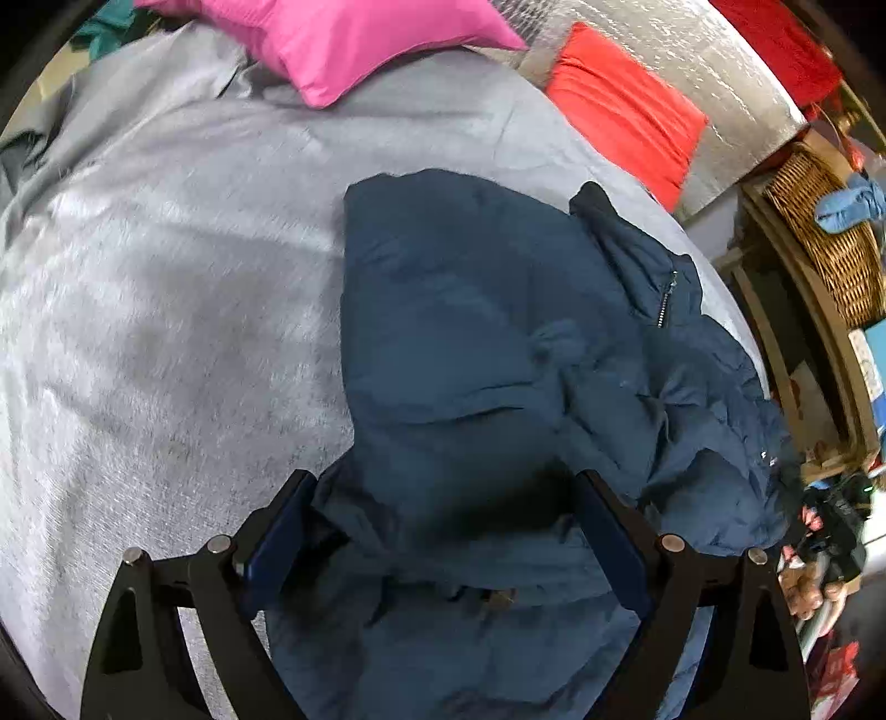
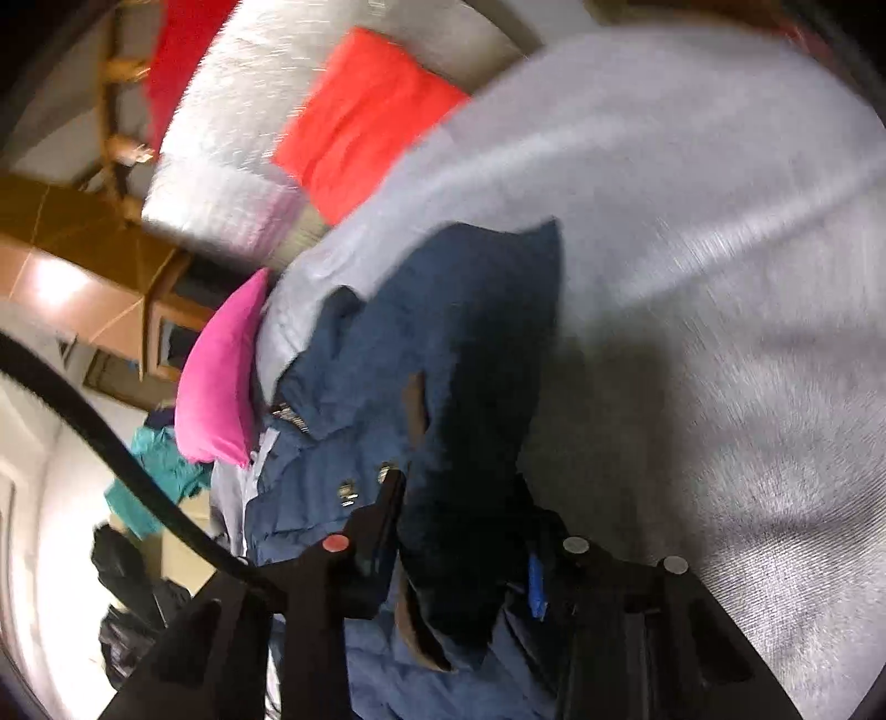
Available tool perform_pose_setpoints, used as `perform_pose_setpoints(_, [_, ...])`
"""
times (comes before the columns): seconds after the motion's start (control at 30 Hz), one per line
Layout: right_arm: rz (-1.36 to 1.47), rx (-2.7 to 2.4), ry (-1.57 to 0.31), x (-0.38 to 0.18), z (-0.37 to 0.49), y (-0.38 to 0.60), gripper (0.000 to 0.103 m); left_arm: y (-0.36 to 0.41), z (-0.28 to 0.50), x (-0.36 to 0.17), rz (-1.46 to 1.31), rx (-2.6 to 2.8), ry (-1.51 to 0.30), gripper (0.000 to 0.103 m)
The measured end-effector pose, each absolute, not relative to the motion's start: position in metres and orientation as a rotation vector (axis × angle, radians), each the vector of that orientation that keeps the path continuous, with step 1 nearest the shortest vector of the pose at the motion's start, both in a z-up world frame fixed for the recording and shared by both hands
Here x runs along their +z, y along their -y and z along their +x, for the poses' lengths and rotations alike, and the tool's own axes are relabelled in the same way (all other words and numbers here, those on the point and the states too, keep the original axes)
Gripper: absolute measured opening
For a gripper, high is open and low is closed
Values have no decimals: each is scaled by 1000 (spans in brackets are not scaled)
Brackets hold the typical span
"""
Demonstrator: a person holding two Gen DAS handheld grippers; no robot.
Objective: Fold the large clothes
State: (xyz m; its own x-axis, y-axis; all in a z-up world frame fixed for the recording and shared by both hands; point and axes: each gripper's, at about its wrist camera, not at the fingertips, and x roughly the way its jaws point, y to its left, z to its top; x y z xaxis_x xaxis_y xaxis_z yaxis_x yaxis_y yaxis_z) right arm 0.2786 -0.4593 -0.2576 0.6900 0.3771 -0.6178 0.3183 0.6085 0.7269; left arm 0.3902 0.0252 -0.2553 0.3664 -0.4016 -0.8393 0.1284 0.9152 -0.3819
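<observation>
Through the left wrist view, we are looking down on a navy padded jacket (image 1: 498, 343) lying on the grey bed cover (image 1: 166, 310), its far edge reaching toward a pink pillow (image 1: 343, 39) and a red-orange cushion (image 1: 626, 105) beyond it. We are holding the left hand-held gripper (image 1: 446, 493) over the jacket's near part with its jaws spread wide; the fabric is lying between and under the fingers, and the pads are not squeezing it. Beside the jacket's zipped collar side, off the bed, a wicker basket (image 1: 819, 232) is sitting on a shelf.

Through the right wrist view, which is blurring with motion, we are seeing the same jacket (image 2: 443, 310) bunched near the bed's edge, a pink pillow (image 2: 221, 376) just beside it. The right hand-held gripper (image 2: 459, 487) is partly closed around a dark fold of the jacket with a brown lining edge; whether the pads are really pinching it, we cannot tell.

We are judging that we are still gathering and arranging the jacket before a first fold. Next we are needing a firm pinch on both edges, then pulling the cloth flat across the bed
</observation>
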Motion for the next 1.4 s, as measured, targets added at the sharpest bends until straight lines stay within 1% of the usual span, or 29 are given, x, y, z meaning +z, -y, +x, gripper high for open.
perform_pose_setpoints(0.03, [917,25,-835,-255,279,458,37,-24,391,-259,-249,-331,-1161,93])
perform_pose_setpoints(0.1, [885,-43,-892,-267,284,458,37,-24,395,-268,-248,-314,-1195,93])
perform_pose_setpoints(0.17, [906,-81,-962,-284,288,460,40,-22,395,-265,-236,-308,-1188,93])
perform_pose_setpoints(0.23, [915,-93,-945,-275,285,462,41,-20,393,-261,-216,-287,-1176,93])
perform_pose_setpoints(0.3, [881,-100,-890,-256,277,463,51,-19,389,-253,-211,-274,-1151,93])
perform_pose_setpoints(0.33, [869,-117,-861,-248,271,464,58,-20,386,-245,-208,-268,-1124,93])
perform_pose_setpoints(0.43, [838,-170,-758,-224,246,469,59,-24,373,-224,-196,-261,-1032,93])
perform_pose_setpoints(0.53, [875,-87,-702,-217,233,466,59,-24,363,-210,-206,-281,-977,93])
perform_pose_setpoints(0.63, [872,-6,-741,-222,237,457,59,-18,363,-212,-177,-288,-988,93])
perform_pose_setpoints(0.7, [872,-10,-801,-237,249,451,59,-10,368,-220,-145,-261,-1018,93])
perform_pose_setpoints(0.73, [874,-15,-828,-244,255,448,55,-10,371,-226,-137,-244,-1045,93])
perform_pose_setpoints(0.77, [875,-22,-868,-254,261,446,49,-9,374,-231,-138,-235,-1061,93])
perform_pose_setpoints(0.8, [877,-30,-898,-263,266,444,46,-12,377,-238,-148,-221,-1089,93])
perform_pose_setpoints(0.83, [888,-26,-909,-268,267,444,38,-14,376,-245,-157,-211,-1105,93])
perform_pose_setpoints(0.87, [905,-3,-916,-272,270,444,26,-17,378,-250,-170,-204,-1123,93])
perform_pose_setpoints(0.9, [905,31,-924,-271,271,440,26,-19,380,-253,-184,-203,-1136,93])
perform_pose_setpoints(0.93, [865,33,-917,-266,270,433,22,-21,381,-254,-205,-207,-1142,93])
perform_pose_setpoints(0.97, [809,20,-897,-259,265,427,15,-23,380,-253,-215,-210,-1137,93])
perform_pose_setpoints(1.13, [676,-30,-719,-217,245,412,12,-25,371,-237,-192,-217,-1066,93])
perform_pose_setpoints(1.2, [656,-82,-769,-225,249,413,12,-21,374,-249,-123,-168,-1115,93])
perform_pose_setpoints(1.27, [660,-135,-911,-252,263,415,12,-20,377,-262,-94,-157,-1171,94])
perform_pose_setpoints(1.3, [676,-134,-939,-259,266,415,12,-24,378,-262,-116,-160,-1175,94])
perform_pose_setpoints(1.4, [656,-136,-901,-244,261,418,13,-30,373,-247,-135,-152,-1113,94])
